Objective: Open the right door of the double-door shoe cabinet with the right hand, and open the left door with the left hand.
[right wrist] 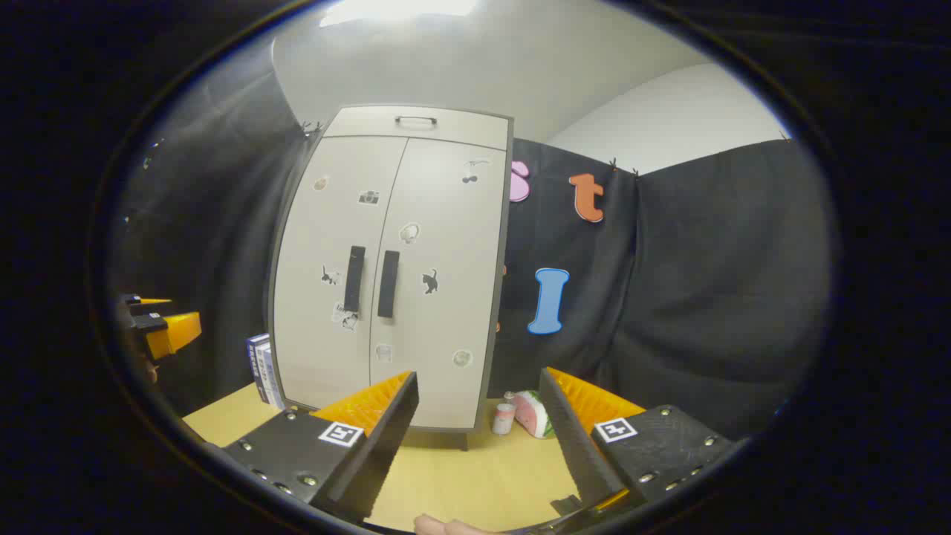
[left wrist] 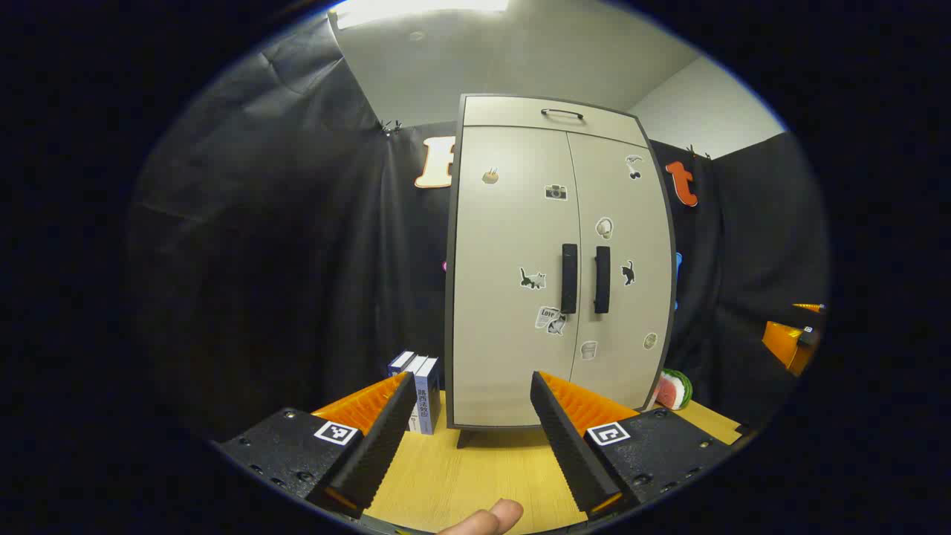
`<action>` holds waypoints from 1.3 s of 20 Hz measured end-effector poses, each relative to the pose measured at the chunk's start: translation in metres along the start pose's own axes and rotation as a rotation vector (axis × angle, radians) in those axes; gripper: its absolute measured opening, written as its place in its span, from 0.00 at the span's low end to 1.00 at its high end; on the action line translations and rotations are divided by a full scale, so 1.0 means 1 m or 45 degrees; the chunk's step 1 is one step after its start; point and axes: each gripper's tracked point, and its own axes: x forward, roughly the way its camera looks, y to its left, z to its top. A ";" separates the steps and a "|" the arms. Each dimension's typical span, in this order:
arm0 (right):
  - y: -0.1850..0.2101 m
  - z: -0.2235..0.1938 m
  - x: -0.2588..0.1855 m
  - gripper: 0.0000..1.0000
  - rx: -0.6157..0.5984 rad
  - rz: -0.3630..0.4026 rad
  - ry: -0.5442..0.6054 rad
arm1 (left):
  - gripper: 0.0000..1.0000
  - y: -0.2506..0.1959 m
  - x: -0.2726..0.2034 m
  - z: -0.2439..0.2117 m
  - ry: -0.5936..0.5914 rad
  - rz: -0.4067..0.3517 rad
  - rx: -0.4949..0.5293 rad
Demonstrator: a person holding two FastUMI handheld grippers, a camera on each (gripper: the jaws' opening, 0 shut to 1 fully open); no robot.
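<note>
Standing beside the shut cabinet [right wrist: 390, 275], a small can [right wrist: 504, 418] appears rightward.

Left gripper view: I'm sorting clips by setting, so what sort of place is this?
Probably a staged recording booth, not a real home: black cloth walls hang behind a small shoe cabinet standing on a wooden table, with books and a watermelon-slice toy beside it.

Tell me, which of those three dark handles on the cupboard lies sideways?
The small top handle on the drawer strip above the doors. The left door handle and right door handle both stand upright, side by side at the middle seam.
</note>
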 end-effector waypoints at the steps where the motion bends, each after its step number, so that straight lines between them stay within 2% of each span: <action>1: -0.001 0.001 -0.001 0.98 -0.004 -0.001 -0.007 | 0.96 -0.003 0.000 0.002 -0.004 -0.007 0.003; 3: -0.004 0.002 -0.004 1.00 0.002 0.002 -0.013 | 0.96 -0.011 -0.002 0.004 -0.015 -0.032 0.008; 7: -0.002 0.004 -0.014 0.95 0.063 0.050 -0.010 | 0.96 -0.029 -0.005 0.004 -0.010 -0.089 -0.031; 9: -0.002 0.006 -0.020 0.98 0.072 0.069 -0.019 | 0.96 -0.036 -0.004 -0.001 0.004 -0.109 -0.015; 10: -0.002 0.006 -0.021 0.95 0.076 0.073 -0.021 | 0.96 -0.037 -0.003 -0.002 0.007 -0.110 0.002; 14: 0.008 0.002 -0.021 0.98 0.112 0.129 0.006 | 0.96 -0.041 0.000 -0.005 0.018 -0.115 0.009; 16: 0.011 0.001 -0.019 0.94 0.115 0.149 0.014 | 0.96 -0.039 0.002 -0.002 0.010 -0.106 0.008; 17: 0.012 0.001 -0.015 0.97 0.120 0.151 0.013 | 0.96 -0.038 0.003 -0.001 0.003 -0.104 0.014; 18: 0.012 0.002 -0.009 0.95 0.123 0.151 0.012 | 0.96 -0.037 0.003 -0.001 -0.004 -0.105 0.020; 19: 0.014 0.002 -0.001 0.97 0.120 0.146 0.018 | 1.00 -0.037 0.003 -0.001 -0.009 -0.105 0.022; 20: 0.016 0.002 0.011 0.97 0.116 0.142 0.027 | 0.96 -0.037 0.003 -0.001 -0.012 -0.113 0.020; 23: 0.026 0.002 0.052 0.97 0.136 0.134 0.044 | 0.96 -0.038 0.001 -0.004 -0.016 -0.143 0.011; 26: 0.049 0.004 0.098 0.98 0.190 0.165 0.068 | 0.96 -0.032 0.001 -0.008 -0.023 -0.144 0.016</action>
